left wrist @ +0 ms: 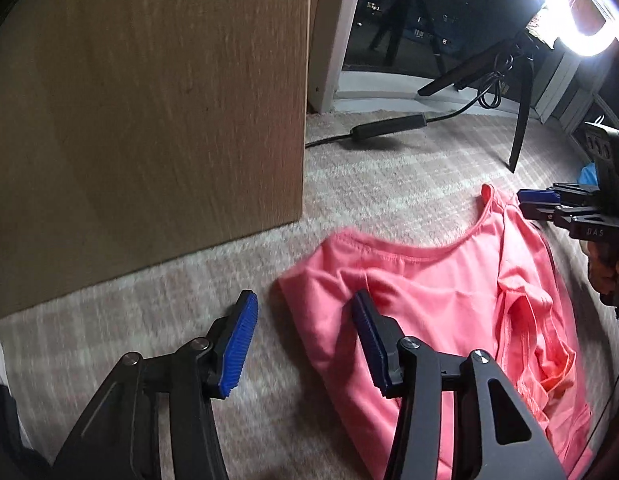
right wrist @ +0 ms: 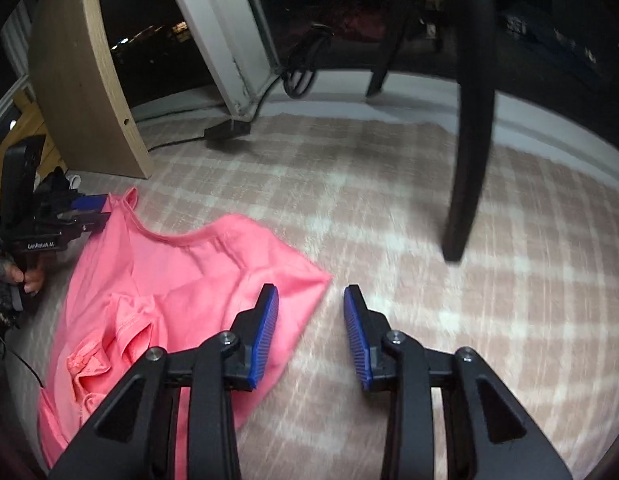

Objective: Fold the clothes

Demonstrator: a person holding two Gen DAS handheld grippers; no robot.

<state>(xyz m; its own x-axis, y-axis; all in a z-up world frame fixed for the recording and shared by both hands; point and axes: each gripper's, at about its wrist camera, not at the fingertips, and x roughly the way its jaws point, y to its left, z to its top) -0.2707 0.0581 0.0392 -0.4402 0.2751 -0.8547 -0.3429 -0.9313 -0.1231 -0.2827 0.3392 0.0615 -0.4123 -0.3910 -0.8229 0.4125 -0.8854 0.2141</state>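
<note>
both hand-held grippers, left hand-held gripper (left wrist: 305, 340) and right hand-held gripper (right wrist: 311, 332), are hanging open and empty over the pink top (left wrist: 437, 300) on the carpet (right wrist: 429, 240); each should pinch one corner cleanly.

One crumpled coral-pink garment of thin knit fabric (left wrist: 433, 292) is counted on one pale checked woven rug (left wrist: 369, 184). Two black two-finger grippers are counted, the left gripper (left wrist: 305, 344) and the right gripper (right wrist: 311, 332), each fitted with two ribbed blue pads (left wrist: 235, 348), so four are counted in all. One light wooden panel (left wrist: 149, 100) is seen, and one black rectangular power brick on a cable (left wrist: 385, 126). Two dark slanted legs of a stand (right wrist: 471, 120) are counted in the right wrist view. One glowing white ring light (left wrist: 577, 12) is seen.
</note>
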